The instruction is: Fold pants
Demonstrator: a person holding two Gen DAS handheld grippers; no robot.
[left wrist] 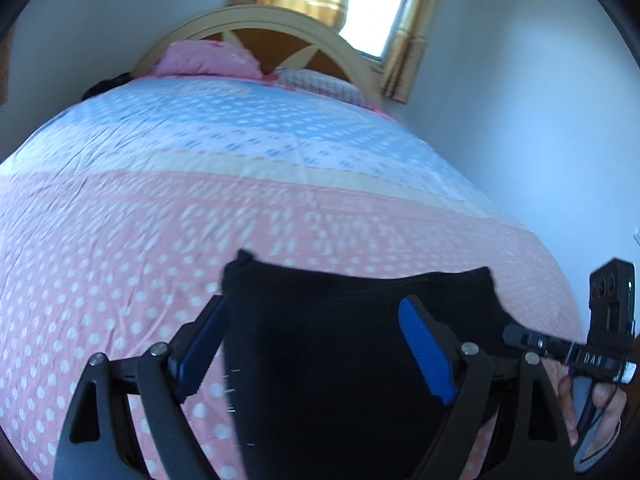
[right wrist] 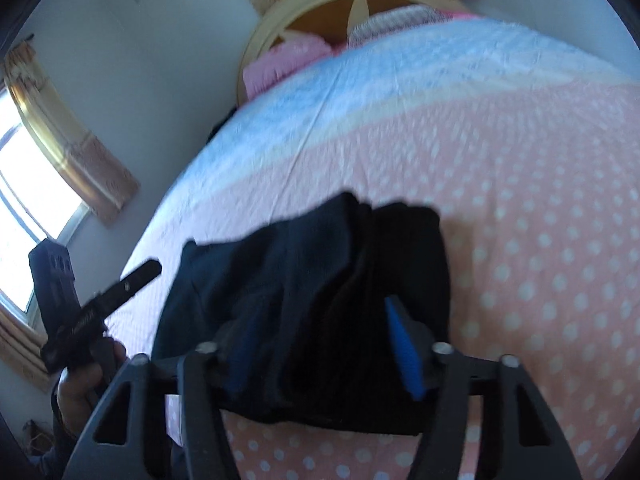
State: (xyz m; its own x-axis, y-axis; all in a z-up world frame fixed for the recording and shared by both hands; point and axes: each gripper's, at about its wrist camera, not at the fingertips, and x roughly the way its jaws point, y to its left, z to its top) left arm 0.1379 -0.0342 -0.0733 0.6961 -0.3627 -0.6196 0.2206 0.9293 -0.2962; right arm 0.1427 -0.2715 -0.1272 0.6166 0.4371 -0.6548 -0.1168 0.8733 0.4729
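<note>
We work over a bed under a pink and blue dotted sheet, with pink pillows far off at the arched headboard. The black pants lie on the near end of the bed, already gathered into a compact stack with bunched layers. Our left claw hangs over them with its blue pads spread wide apart, gripping nothing. Our right claw straddles the bundle's near edge, pads apart around the cloth rather than pinching it, probably so we can settle or tidy the fold.
</note>
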